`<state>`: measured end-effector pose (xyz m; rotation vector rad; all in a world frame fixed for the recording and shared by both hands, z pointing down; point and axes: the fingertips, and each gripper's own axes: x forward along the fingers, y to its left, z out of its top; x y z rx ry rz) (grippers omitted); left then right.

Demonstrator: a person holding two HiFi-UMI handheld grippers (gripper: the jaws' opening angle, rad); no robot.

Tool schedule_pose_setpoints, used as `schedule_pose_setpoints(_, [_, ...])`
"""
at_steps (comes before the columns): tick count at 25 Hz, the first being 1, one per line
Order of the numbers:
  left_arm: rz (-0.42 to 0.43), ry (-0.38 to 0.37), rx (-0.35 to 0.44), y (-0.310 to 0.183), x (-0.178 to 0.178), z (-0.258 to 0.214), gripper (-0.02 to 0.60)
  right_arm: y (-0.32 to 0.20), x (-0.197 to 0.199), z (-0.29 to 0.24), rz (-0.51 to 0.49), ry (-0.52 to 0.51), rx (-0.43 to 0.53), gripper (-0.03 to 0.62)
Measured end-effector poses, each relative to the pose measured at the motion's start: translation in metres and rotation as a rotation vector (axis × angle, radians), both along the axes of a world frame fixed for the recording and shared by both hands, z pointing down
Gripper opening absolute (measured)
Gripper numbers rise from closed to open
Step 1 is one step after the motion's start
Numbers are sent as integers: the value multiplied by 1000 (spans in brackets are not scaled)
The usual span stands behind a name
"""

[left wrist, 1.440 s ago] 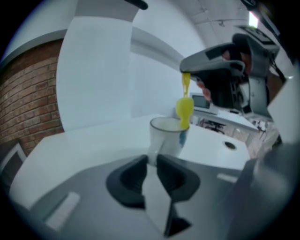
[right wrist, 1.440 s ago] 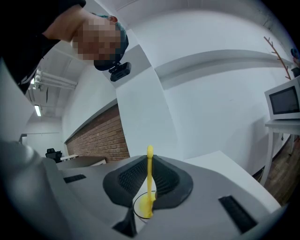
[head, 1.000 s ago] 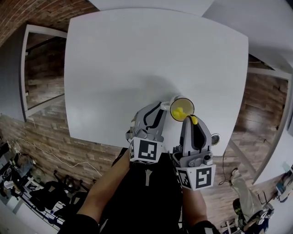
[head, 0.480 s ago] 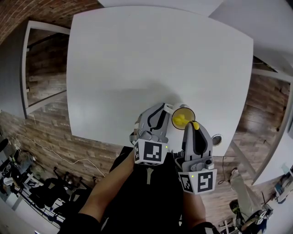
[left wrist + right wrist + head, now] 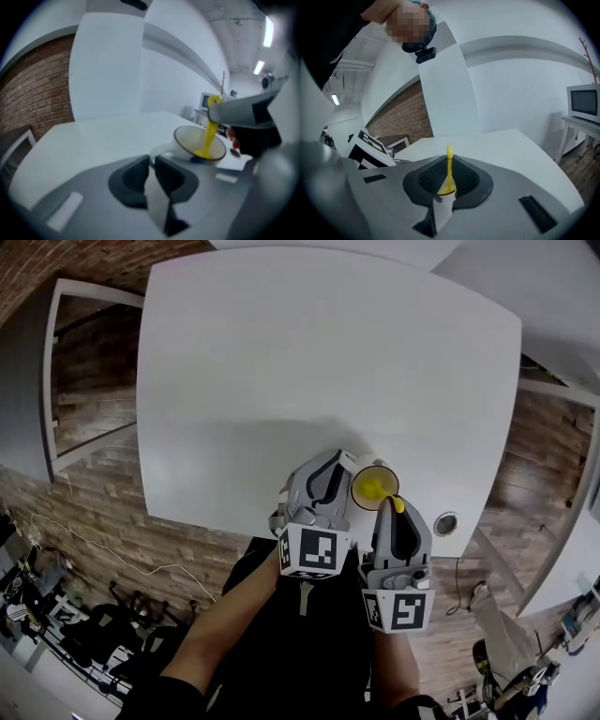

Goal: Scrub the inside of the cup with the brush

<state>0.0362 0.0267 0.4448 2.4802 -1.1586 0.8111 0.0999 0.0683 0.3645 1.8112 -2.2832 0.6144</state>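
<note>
Sweeping the brush (image 5: 209,133), clamped in right gripper (image 5: 449,180) fingers, round the cup (image 5: 187,138) wall is best done with its 10 o'clock handle pinched firm by closing left gripper (image 5: 152,161) fingers.

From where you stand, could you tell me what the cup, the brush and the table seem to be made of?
Cup: likely glazed ceramic, given its smooth pale wall, thin dark rim line and moulded loop handle.
Brush: probably plastic or silicone, as it is a uniform bright yellow and slightly glossy.
Table: matte white top, perhaps laminate. The surface is even and seamless, but the core is not visible.
</note>
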Motion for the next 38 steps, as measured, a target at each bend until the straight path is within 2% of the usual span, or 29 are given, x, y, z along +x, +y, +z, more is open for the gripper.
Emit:
schedule_pose_setpoints(5, [2,-3,9,-1,-4,0,40,-1,-1,7,5,23,-4,30])
schedule_pose_setpoints(11, [11,-10,1,5,-11,2,41,-9,-3,-25,-16,124,106,31])
schedule_pose_setpoints(14, [18,-10,-4,9,-11,1,43,-8,-1,-25,-30,159,127,31])
schedule_pose_setpoints(26, [46,-3,-18,26,-11,3,48,-8,8,4,-13,119,75,30])
schedule_pose_setpoints(33, [54,-2,-13,25,-9,4,48,-13,3,-43,-67,130,199,30])
schedule_pose_setpoints(38, [45,3,-19,23,-11,3,48,-10,8,-29,-69,150,181,31])
